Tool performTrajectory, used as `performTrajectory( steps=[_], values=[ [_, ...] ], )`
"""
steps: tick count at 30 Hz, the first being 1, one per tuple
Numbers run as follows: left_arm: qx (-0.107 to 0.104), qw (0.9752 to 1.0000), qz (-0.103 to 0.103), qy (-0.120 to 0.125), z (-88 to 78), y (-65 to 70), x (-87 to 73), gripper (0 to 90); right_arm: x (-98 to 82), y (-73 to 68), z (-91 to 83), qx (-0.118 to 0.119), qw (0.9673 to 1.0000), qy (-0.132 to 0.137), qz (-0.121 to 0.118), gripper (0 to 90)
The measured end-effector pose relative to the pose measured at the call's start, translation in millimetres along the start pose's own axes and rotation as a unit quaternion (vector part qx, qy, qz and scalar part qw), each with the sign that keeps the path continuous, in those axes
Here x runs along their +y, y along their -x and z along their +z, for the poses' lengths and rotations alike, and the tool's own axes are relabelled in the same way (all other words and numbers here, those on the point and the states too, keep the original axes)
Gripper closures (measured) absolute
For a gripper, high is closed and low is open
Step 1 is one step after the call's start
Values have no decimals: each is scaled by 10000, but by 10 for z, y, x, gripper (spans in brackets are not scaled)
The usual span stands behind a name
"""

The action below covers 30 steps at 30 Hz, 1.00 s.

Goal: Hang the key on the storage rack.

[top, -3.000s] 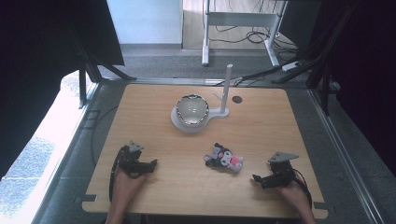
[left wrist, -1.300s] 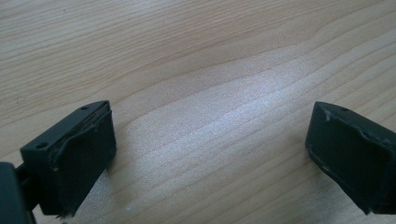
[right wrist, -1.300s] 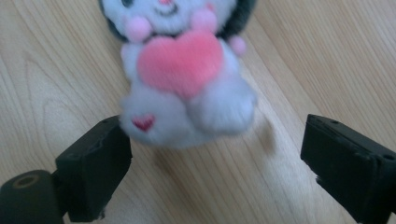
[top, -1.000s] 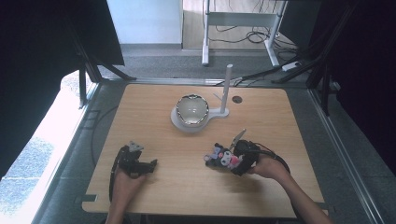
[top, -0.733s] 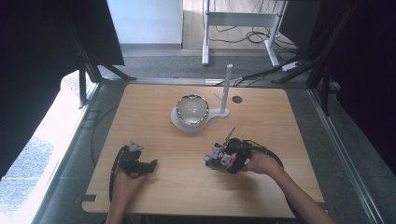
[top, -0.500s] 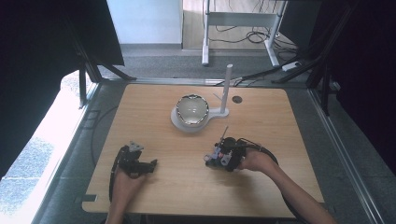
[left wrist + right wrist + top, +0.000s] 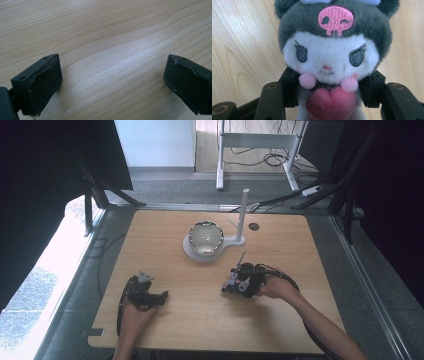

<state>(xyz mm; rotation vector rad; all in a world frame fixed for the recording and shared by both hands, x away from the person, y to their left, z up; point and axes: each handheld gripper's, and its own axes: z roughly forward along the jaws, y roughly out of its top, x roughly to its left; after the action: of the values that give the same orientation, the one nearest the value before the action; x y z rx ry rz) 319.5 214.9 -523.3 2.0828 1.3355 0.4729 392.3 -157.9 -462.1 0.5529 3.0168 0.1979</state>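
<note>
High view: a wooden table (image 7: 280,320) with 2 hand-held grippers near its front edge. The right gripper (image 7: 239,282) has just been closing its 2 jaws, and they now clamp the plush toy (image 7: 329,57) at its body, 1 pad pressed into each flank just below the head. In the right gripper view the toy faces the camera, its long axis running up the frame and in line with the jaws, head away from the gripper, pink heart (image 7: 331,101) between the pads. The toy (image 7: 234,281) sits right of the table's centre, in front of the metal bowl (image 7: 205,237), which rests on a white base with an upright post (image 7: 244,213). The bowl lies beyond and slightly left of the held toy, nearer to the right hand than to the left; any carry toward it would run away from the person. The left gripper (image 7: 145,293) rests on the table, well apart from the toy, jaws spread wide with only bare wood between them.
</note>
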Motion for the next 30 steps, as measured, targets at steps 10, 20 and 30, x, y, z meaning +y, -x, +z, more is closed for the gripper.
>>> performTrajectory(
  steps=[10, 20, 30],
  values=[
    [0, 10000, -1, 1, 0, 0, 0, 15, -54, 129, -259, 136, 9997, 217, 2, 435],
    [-2, 10000, 16, -1, 0, -3, 1, 15, -112, 294, -564, 245, 9983, 505, 170, 435],
    [0, 10000, 16, -2, 2, -4, 3, 14, -144, 468, -810, 125, 9974, 594, 389, 434]
  ],
)
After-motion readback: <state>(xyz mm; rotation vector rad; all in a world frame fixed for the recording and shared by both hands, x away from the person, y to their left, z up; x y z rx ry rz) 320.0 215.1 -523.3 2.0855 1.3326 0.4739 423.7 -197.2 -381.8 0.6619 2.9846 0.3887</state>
